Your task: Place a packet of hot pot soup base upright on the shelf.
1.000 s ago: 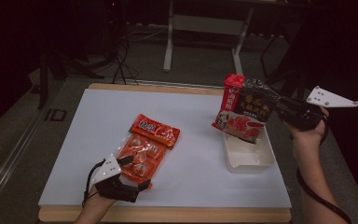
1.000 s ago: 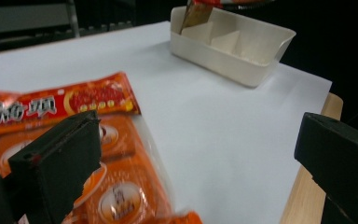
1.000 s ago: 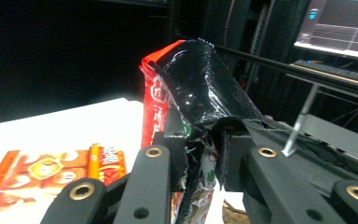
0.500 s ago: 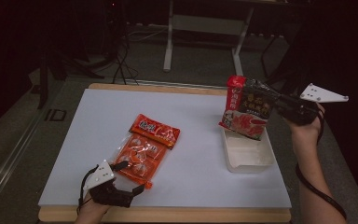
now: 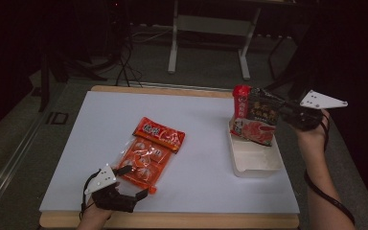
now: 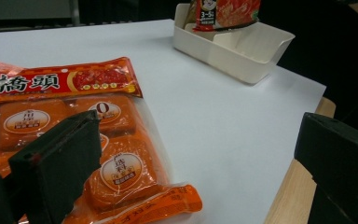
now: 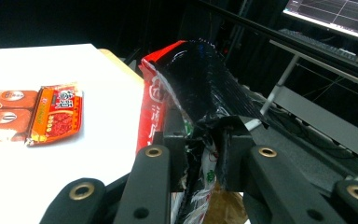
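High view, held item: red-and-black snack bag (image 5: 256,120), glossy and crumpled, standing upright at right centre of the frame; its lower edge sits over the far end of the white tray (image 5: 256,160).
High view, right gripper (image 5: 287,114): clamped on the bag's right edge, gripper held level, hand and forearm entering from the lower right.
High view, left gripper (image 5: 134,184): jaws spread and holding nothing, at the lower left, just at the near end of the orange packet (image 5: 151,151) lying flat on the white table sheet (image 5: 91,143).
High view, clearance: bare sheet lies between packet and tray; the tray sits near the sheet's right edge.
Left gripper view, jaws: wide apart, one over the orange packet (image 6: 74,135), the other over the wooden table edge (image 6: 298,186); nothing between them.
Left gripper view, tray (image 6: 242,56): upper right of the frame, the bag's lower edge (image 6: 226,11) inside it.
Right gripper view, grip: both jaws pinch the bag (image 7: 196,98), its foil buckled between them.
Right gripper view, surroundings: orange packet (image 7: 32,114) at far left on the sheet.
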The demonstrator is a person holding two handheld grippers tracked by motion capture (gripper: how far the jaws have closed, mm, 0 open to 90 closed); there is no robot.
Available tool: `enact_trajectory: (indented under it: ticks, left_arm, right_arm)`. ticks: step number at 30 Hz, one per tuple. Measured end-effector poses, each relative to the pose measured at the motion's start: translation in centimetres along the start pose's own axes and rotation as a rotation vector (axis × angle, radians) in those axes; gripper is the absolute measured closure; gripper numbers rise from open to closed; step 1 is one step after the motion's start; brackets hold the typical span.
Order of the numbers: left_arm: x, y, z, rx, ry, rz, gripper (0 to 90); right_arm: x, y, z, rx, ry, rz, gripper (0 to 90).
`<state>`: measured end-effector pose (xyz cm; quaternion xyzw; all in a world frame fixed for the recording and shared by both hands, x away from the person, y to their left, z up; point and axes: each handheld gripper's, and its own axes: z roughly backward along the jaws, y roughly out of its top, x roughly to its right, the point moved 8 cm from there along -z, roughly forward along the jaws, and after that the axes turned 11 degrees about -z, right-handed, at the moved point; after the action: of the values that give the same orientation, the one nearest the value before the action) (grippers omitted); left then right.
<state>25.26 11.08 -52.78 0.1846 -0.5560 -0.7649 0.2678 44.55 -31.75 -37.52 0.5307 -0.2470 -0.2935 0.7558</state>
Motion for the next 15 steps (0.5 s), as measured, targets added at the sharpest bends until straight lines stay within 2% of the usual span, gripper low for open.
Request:
enact_trajectory:
  ticks: [4, 8, 15]
  left_arm:
    - [-0.1, 0.0, 0.0, 0.0, 0.004, 0.001, 1.3]
    - [-0.1, -0.1, 0.1, -0.001, 0.003, 0.005, 1.3]
    - [-0.2, -0.1, 0.2, 0.009, 0.004, 0.016, 1.3]
  right_arm:
    - [-0.4, -0.4, -0.8, -0.005, -0.003, 0.019, 76.6]
    - [-0.8, -0.6, -1.4, 0.001, 0.022, 0.015, 76.5]
    - [-0.3, -0.4, -1.0, -0.009, -0.01, 0.033, 76.7]
